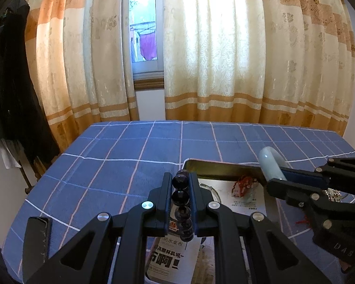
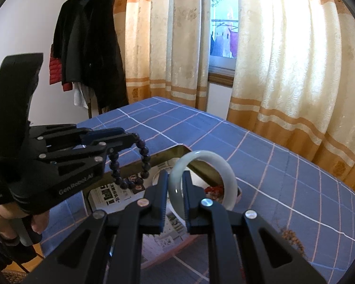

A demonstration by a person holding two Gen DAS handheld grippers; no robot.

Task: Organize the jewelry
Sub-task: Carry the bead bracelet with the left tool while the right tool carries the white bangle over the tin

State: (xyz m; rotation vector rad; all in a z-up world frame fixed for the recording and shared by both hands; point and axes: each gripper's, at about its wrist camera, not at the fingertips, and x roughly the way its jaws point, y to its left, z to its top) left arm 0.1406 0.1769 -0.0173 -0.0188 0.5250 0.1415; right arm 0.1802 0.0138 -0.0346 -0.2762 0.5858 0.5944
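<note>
Both tongs grip: left tongs (image 1: 180,196) pinch beads (image 1: 181,195), right tongs (image 2: 175,194) pinch bangle (image 2: 202,179); tin (image 1: 222,169) lies just below, ahead.

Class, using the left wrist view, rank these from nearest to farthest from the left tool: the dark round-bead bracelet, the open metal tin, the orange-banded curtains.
1. Dark round-bead bracelet: clamped in the left tool, between its fingers.
2. Open metal tin: just ahead, slightly right, on the blue checked cloth.
3. Orange-banded curtains: beyond the table's far edge.
</note>
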